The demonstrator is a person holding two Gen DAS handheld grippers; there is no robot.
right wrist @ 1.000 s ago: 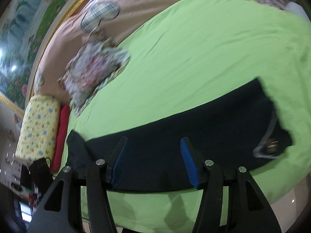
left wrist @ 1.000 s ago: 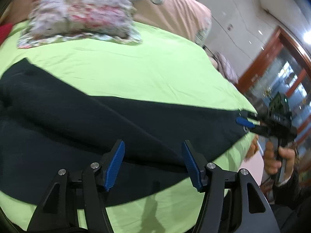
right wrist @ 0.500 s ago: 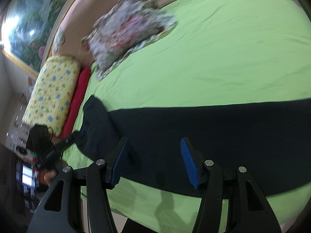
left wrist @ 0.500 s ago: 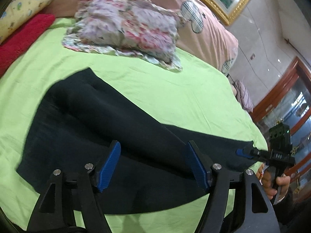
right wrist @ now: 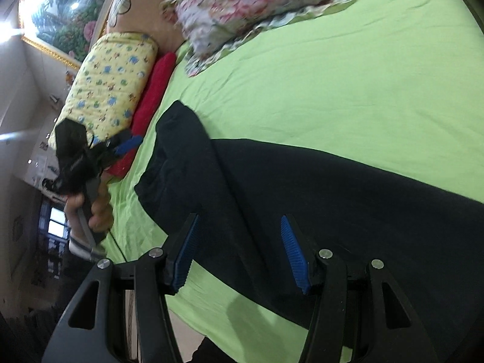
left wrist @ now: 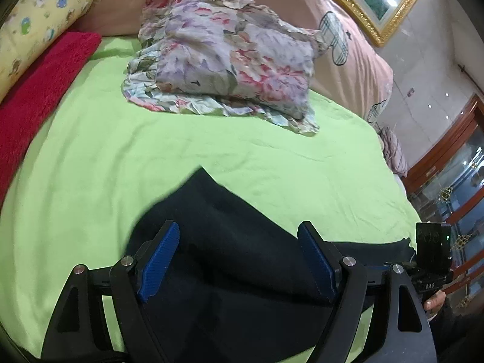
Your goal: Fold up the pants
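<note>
Pants [left wrist: 230, 260] lay beneath left tongs [left wrist: 239, 260], jaws opening, empty; right tongs [right wrist: 239, 251] wide, empty. Right view alone showed hand [right wrist: 96, 208] at 9 o'clock.

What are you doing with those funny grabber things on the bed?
A person holds a grabbing tool in each hand above dark navy pants spread flat on a green bedsheet. The left tool is opening its jaws above the pants, gripping nothing. The right tool is open too, over another part of the pants. No fold has been started. A floral pillow lies farther up the bed.
</note>
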